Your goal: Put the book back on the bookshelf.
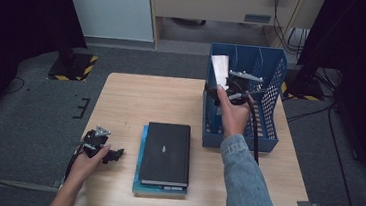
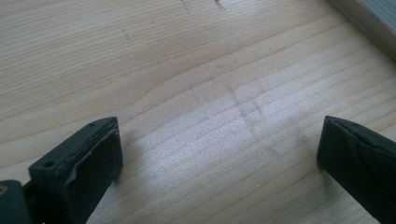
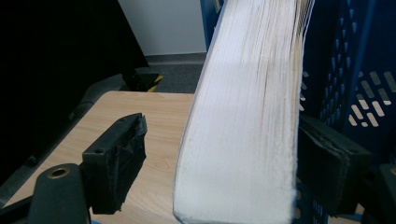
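A thick book (image 1: 220, 70) with white page edges stands tilted in the left slot of a blue perforated file rack (image 1: 270, 110). My right gripper (image 1: 224, 88) is raised at that slot with the book (image 3: 243, 130) between its jaws. The right-hand pad lies against the book's side, while the left-hand pad (image 3: 126, 144) stands off with a gap, so the gripper is open. My left gripper (image 1: 111, 153) rests low over the table's front left. In the left gripper view it (image 2: 219, 140) is wide open over bare wood.
A black book (image 1: 166, 154) lies on a teal book (image 1: 139, 182) at the table's front centre, right of my left gripper. The rack (image 3: 345, 56) takes up the back right of the wooden table (image 1: 136, 99). A dark stand base (image 1: 71, 65) sits on the floor beyond.
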`<action>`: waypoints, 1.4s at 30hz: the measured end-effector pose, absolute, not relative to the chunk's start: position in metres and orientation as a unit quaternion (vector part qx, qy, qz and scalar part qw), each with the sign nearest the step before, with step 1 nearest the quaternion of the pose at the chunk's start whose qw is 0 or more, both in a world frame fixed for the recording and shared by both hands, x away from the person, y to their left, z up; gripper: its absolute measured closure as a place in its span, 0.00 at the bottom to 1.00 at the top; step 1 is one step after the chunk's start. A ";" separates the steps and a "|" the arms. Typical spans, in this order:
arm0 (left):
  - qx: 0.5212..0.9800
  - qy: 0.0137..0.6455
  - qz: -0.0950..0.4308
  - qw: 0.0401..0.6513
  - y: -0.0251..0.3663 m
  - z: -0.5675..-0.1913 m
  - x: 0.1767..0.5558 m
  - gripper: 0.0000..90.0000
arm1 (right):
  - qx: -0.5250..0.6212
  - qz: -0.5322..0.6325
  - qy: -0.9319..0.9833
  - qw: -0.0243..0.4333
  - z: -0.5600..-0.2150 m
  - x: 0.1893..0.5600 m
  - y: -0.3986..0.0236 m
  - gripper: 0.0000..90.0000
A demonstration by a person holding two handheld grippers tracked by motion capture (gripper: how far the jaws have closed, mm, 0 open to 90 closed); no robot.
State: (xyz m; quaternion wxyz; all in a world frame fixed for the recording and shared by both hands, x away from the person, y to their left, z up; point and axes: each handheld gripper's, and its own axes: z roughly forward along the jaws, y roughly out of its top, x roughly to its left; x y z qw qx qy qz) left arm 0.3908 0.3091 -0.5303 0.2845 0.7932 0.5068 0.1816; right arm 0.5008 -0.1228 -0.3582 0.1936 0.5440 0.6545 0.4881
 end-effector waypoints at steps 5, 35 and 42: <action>0.794 0.507 0.181 0.284 0.309 -0.530 0.391 0.00 | 0.540 0.488 0.657 0.194 -0.358 0.500 -0.119 0.23; 0.794 0.506 0.180 0.284 0.308 -0.530 0.391 0.00 | 0.536 0.485 0.665 0.189 -0.359 0.497 -0.113 0.21; 0.795 0.505 0.180 0.284 0.308 -0.530 0.391 0.00 | 0.536 0.482 0.665 0.194 -0.360 0.497 -0.113 0.15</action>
